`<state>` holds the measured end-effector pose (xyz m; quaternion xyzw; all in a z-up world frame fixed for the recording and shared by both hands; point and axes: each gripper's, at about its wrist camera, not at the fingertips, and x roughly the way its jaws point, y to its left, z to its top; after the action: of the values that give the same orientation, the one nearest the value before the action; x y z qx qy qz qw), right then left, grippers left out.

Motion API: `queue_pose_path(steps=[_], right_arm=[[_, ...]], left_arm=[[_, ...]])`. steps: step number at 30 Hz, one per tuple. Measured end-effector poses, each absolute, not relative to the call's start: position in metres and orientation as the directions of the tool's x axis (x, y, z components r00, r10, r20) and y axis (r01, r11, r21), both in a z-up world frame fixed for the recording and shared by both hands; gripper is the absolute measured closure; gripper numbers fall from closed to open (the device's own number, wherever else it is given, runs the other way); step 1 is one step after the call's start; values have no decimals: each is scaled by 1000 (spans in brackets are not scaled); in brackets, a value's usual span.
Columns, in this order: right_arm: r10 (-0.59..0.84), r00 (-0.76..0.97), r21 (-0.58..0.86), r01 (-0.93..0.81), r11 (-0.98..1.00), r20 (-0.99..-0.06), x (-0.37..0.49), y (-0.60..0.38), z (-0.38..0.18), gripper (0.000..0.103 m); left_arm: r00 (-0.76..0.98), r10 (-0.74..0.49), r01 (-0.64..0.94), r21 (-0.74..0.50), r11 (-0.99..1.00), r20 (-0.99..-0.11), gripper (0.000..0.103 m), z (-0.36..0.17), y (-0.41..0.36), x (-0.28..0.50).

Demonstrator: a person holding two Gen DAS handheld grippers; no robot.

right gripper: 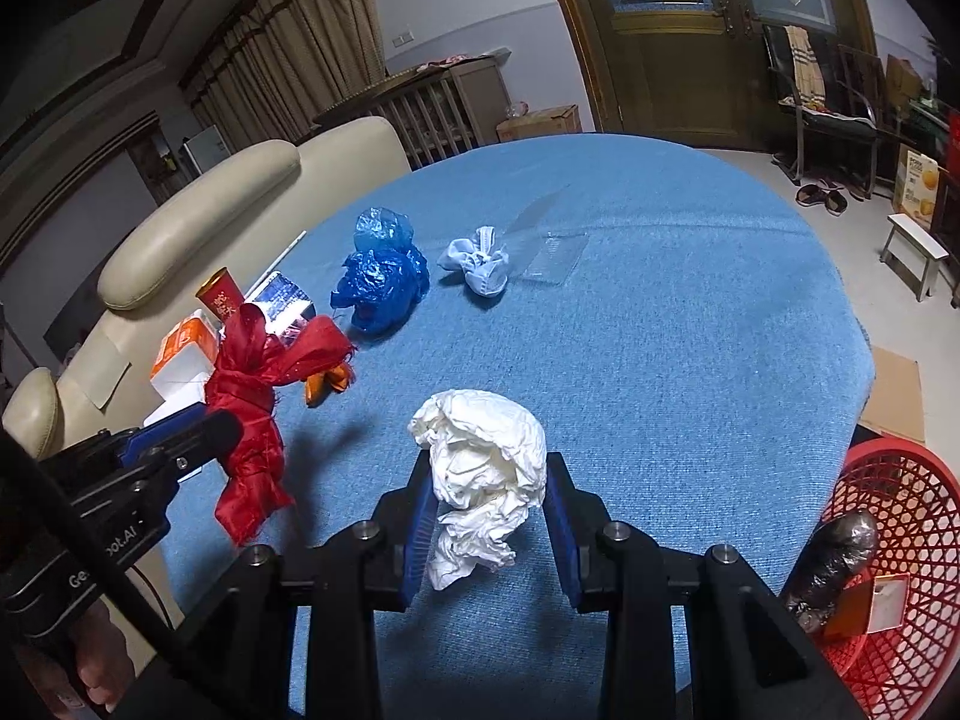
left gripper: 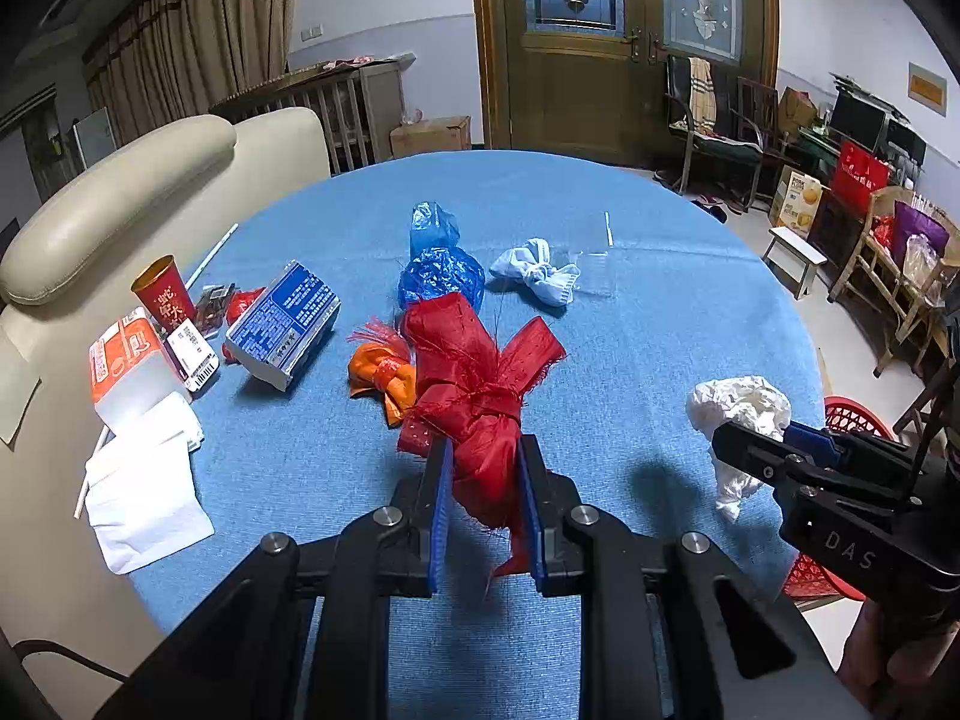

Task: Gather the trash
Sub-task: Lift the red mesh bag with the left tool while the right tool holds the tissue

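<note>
Red fabric bundle [left gripper: 474,384] sits clamped between the blue pads of the left tongs [left gripper: 483,468], its knotted middle just ahead of the pads and a frayed tail hanging down between them. In the right wrist view the bundle hangs clear above the blue desk [right gripper: 660,330], so the left tongs are grasping it and holding it lifted. It is shiny, creased cloth with loose threads at the edges.

White crumpled paper wad [right gripper: 486,468] is pinched between the pads of the right tongs [right gripper: 489,498]; its bulk rises ahead of the pads and a twisted end droops below them. Whether it touches the desk cannot be told.

Ahead of the left tongs, on the desk, lie an orange cloth scrap [left gripper: 384,378] touching the red bundle, a blue plastic bag [left gripper: 441,264] beyond it, and a pale knotted rag [left gripper: 540,270] next to a clear plastic sheet [left gripper: 591,267] that is hard to make out. Far to the left of those tongs are a blue-and-white carton [left gripper: 285,324], a red paper cup [left gripper: 165,294], an orange-and-white box [left gripper: 126,366] and white napkins [left gripper: 144,492].

To the right of the right tongs, below the desk edge, a red mesh basket [right gripper: 894,504] is cut off by the frame; it holds a dark wrapped lump [right gripper: 840,558] and an orange packet [right gripper: 870,606] that cannot be identified.
</note>
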<state>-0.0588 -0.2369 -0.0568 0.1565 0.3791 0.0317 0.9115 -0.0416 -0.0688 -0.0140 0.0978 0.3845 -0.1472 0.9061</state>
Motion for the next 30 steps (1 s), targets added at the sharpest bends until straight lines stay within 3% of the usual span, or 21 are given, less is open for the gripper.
queue_pose_path(steps=[30], right_arm=[[166, 713, 317, 83, 945, -681, -68, -247, -52, 66]], left_arm=[[680, -230, 370, 54, 928, -696, 81, -5, -75, -56]])
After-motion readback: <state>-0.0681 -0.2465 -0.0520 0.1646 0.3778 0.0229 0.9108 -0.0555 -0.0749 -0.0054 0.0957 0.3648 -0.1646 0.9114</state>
